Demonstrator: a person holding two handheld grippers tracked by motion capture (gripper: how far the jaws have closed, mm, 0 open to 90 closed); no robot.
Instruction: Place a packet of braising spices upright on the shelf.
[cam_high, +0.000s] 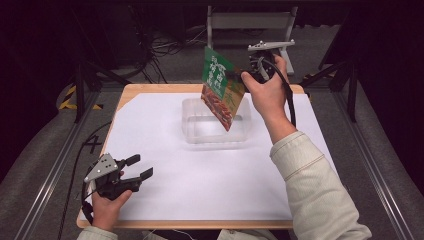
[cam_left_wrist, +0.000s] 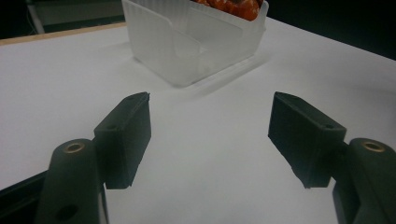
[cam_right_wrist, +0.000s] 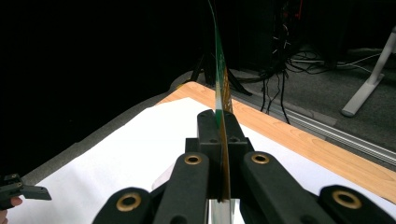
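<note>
Packet (cam_high: 220, 90) pinched flat between the 2 jaws of the right gripper (cam_high: 239, 75), clamped tight on its edge, hanging tilted with its lower corner dipping just over the far rim of the clear tub (cam_high: 192, 131). Seen edge-on from the right gripper view (cam_right_wrist: 219, 98), rising thin as a blade straight out of the closed pads. Looks like the lowering step: carrying the packet down into the tub. Next move calls for tipping it more upright, sinking it below the rim, then letting go only once the bottom edge rests inside.

Left gripper (cam_high: 136, 169) parked near the table's front edge, jaws spread wide, nothing between them but bare white sheet (cam_left_wrist: 210, 154); tub (cam_left_wrist: 187, 42) well ahead of those open pads.

Packet: glossy printed film, green at the top with pale lettering, red-orange food picture below, flat and slightly bowed. Tub: frosted translucent plastic, rectangular, rounded corners, ribbed walls, probably light enough to skid if nudged. Sheet: matte, smooth, white, laid over a pale wooden tabletop (cam_high: 150, 88). Jaws: matte black blocks, brass-ringed pivots.
</note>
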